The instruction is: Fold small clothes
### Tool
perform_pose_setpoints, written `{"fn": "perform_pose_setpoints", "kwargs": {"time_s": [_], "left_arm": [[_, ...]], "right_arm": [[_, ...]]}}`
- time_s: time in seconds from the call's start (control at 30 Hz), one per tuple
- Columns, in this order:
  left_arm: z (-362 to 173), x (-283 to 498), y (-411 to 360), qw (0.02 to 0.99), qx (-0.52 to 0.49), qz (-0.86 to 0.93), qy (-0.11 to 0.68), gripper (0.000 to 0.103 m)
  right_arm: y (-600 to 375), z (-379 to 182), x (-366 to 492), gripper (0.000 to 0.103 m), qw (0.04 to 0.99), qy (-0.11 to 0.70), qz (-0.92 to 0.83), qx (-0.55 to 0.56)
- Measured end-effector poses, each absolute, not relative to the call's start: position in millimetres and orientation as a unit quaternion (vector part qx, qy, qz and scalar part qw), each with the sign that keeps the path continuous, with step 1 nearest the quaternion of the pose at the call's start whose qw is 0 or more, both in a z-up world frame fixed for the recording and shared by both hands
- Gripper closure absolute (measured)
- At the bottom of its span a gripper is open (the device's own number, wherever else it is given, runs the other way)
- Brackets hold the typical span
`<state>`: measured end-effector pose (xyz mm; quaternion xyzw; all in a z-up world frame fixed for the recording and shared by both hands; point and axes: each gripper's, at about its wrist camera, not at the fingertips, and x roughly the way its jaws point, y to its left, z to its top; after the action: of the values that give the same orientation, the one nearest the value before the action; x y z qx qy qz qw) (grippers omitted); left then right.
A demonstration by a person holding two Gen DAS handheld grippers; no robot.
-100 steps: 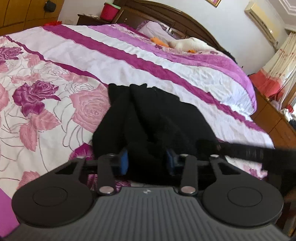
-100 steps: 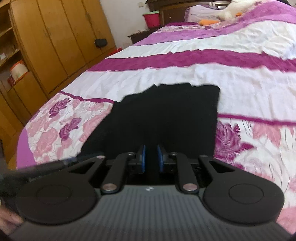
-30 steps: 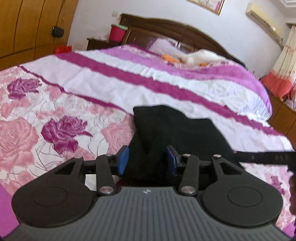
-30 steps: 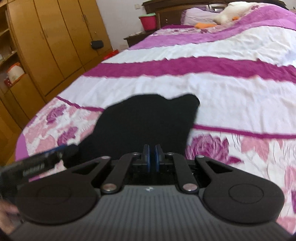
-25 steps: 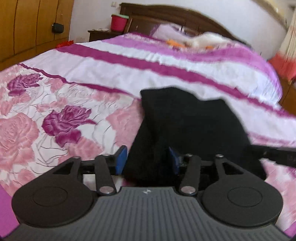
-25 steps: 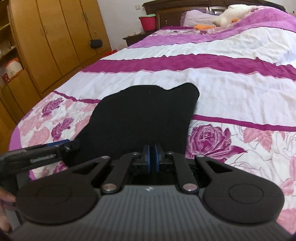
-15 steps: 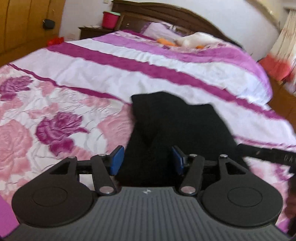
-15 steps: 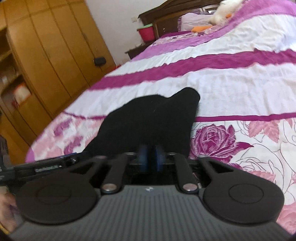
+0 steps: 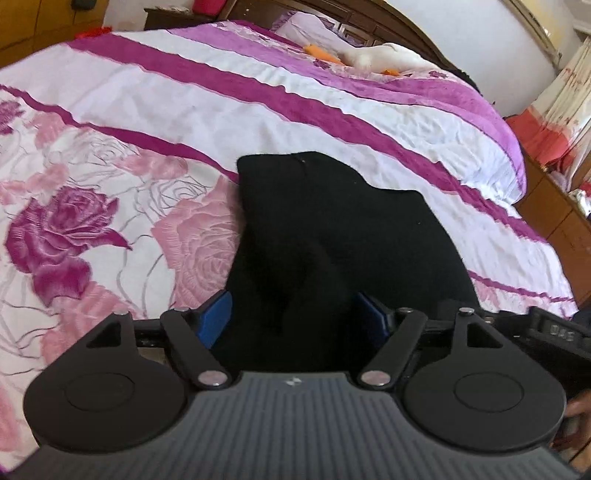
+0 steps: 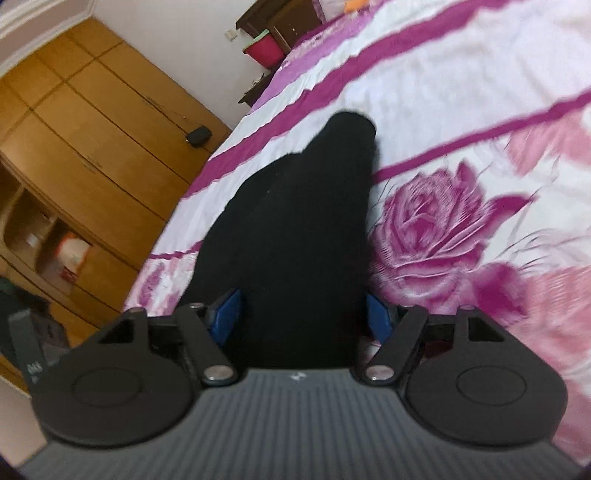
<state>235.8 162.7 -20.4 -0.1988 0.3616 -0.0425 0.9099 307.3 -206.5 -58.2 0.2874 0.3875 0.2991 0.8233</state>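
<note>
A black garment (image 9: 332, 236) lies folded on the bed, on the pink-and-magenta floral bedspread (image 9: 92, 206). My left gripper (image 9: 293, 315) is open, its blue pads wide apart on either side of the garment's near edge. The garment also shows in the right wrist view (image 10: 303, 229), stretching away toward the wardrobe side. My right gripper (image 10: 303, 314) is open too, its blue pads straddling the cloth's near end. The other gripper's black body (image 9: 546, 328) shows at the right edge of the left wrist view.
A dark wooden headboard (image 9: 369, 22) and a white soft toy (image 9: 384, 59) are at the far end of the bed. A wooden wardrobe (image 10: 85, 147) stands left of the bed, with a red bin (image 10: 264, 46) on a nightstand. Curtains and a cabinet (image 9: 554, 147) are on the right.
Both grippers have opened: the right one was shut on the garment a second ago and now stands wide. The garment has dropped flat on the bed. The right view has tilted.
</note>
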Motion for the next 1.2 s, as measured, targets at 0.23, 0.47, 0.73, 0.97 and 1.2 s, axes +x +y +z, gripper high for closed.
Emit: {"fn": "perform_pose_setpoints", "kwargs": {"time_s": [0.23, 0.47, 0.73, 0.97, 1.2], "left_arm": [[-30, 248, 163, 0.9, -0.231, -0.082, 0.359, 0.03], [-23, 244, 172, 0.883, -0.296, -0.103, 0.349, 0.062], [8, 210, 147, 0.877, -0.312, -0.133, 0.341, 0.063], [29, 166, 99, 0.863, -0.319, -0.201, 0.336, 0.068], [28, 126, 50, 0.877, -0.248, -0.193, 0.363, 0.068]], "right_arm": [[-194, -66, 315, 0.035, 0.817, 0.379, 0.309, 0.305], [-200, -47, 311, 0.054, 0.809, 0.372, 0.306, 0.336], [-229, -6, 283, 0.055, 0.811, 0.366, 0.305, 0.338], [-262, 5, 236, 0.055, 0.816, 0.393, 0.285, 0.313], [-302, -6, 189, 0.055, 0.826, 0.39, 0.254, 0.317]]}}
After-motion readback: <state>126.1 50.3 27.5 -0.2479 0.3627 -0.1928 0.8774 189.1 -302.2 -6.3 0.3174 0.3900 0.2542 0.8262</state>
